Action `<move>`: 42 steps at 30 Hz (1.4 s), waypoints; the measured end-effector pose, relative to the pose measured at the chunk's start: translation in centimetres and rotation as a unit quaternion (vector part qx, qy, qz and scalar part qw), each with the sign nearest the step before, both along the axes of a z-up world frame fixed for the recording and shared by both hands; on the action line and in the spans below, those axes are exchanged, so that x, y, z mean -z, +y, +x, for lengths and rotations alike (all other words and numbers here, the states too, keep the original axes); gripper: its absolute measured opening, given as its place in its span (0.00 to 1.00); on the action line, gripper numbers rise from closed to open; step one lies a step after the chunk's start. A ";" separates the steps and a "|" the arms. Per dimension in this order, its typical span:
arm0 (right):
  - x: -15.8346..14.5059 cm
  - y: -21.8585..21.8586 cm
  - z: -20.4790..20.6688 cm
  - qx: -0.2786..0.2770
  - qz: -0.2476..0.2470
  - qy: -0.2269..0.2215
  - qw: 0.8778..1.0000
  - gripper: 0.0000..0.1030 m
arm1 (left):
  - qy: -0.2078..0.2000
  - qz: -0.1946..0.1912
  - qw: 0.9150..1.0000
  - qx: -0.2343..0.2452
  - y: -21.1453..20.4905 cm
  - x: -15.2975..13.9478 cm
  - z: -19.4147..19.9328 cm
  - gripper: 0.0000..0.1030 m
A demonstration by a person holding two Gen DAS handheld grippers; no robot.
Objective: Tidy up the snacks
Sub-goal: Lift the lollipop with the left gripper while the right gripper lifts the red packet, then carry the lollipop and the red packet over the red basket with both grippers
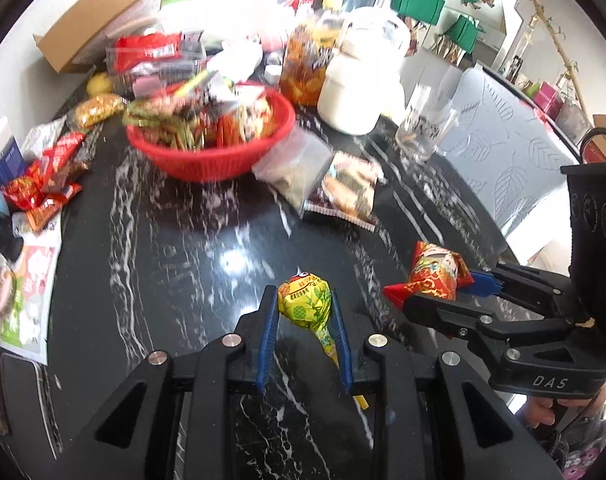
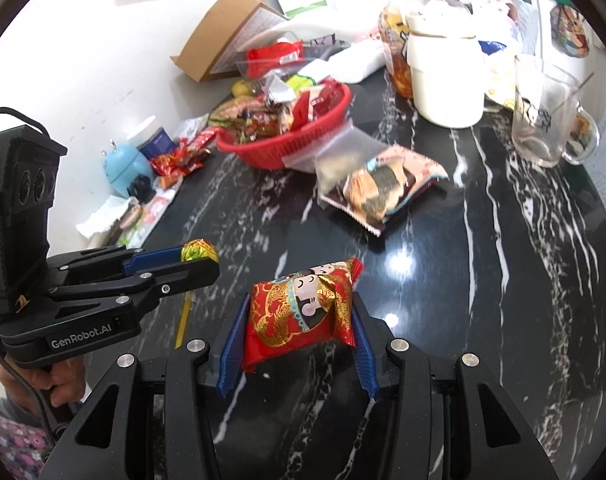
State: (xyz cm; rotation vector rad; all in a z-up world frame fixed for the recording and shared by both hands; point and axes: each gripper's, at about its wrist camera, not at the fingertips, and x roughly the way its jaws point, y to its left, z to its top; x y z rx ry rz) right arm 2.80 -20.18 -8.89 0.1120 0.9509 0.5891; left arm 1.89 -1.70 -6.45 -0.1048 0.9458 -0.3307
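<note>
My left gripper (image 1: pixel 303 300) is shut on a yellow lollipop (image 1: pixel 303 298), held just above the black marble table (image 1: pixel 175 264); its stick points back between the fingers. In the right wrist view, my right gripper (image 2: pixel 301 308) is shut on a red and gold snack packet (image 2: pixel 303 312) with a cartoon face, also lifted off the table. Each tool shows in the other's view: the right gripper (image 1: pixel 443 290) with its packet (image 1: pixel 435 276), the left gripper (image 2: pixel 201 262) with the lollipop (image 2: pixel 199 251). A red basket (image 1: pixel 207 164) heaped with snacks stands further back.
A rice-cracker packet (image 2: pixel 383 188) and a clear zip bag (image 2: pixel 335 156) lie in front of the basket (image 2: pixel 279 152). A white jar (image 2: pixel 443 72), a glass mug (image 2: pixel 543 120) and a cardboard box (image 1: pixel 99 16) stand behind. Loose red packets (image 1: pixel 43 188) lie at the left.
</note>
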 end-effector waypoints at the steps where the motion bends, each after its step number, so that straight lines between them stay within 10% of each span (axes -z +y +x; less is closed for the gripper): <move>1: -0.3 -0.1 0.1 -0.001 0.002 -0.003 1.000 0.45 | -0.007 -0.001 1.000 -0.001 0.0 -0.4 0.1 0.25; 22: -5.7 0.6 5.1 -0.015 0.019 -0.074 0.997 0.45 | -0.135 0.013 0.990 -0.025 1.0 -7.6 5.1 0.25; 42: -7.1 2.6 11.7 -0.033 0.011 -0.102 0.994 0.45 | -0.138 0.031 0.988 -0.057 3.2 -6.7 12.5 0.25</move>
